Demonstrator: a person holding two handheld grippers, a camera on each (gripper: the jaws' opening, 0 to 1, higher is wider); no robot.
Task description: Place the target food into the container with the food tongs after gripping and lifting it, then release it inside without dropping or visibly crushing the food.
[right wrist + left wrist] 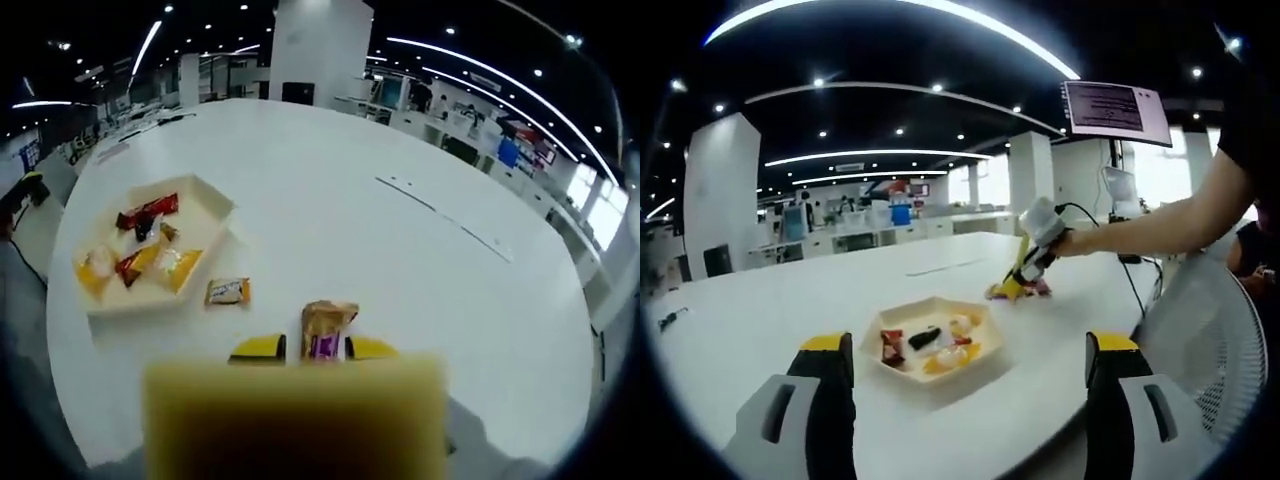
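A brown and purple snack packet [325, 330] sits between the two yellow tips of my right gripper [315, 348], which is shut on it just above the white table [420, 270]. A blurred pale yellow block [295, 415] hides the rest of those jaws. In the left gripper view, a person's arm holds that right gripper [1018, 285] down at the packet [1038, 290], behind the tray. The white hexagonal tray [902, 372] holds several wrapped snacks. My left gripper [968, 395] stands wide open in front of the tray, holding nothing.
A second small packet [228, 291] lies loose on the table beside the tray [215, 205]. A white mesh fan guard [1205, 350] stands at the right, with a cable and a monitor [1115, 110] behind the arm. Desks and pillars fill the room beyond.
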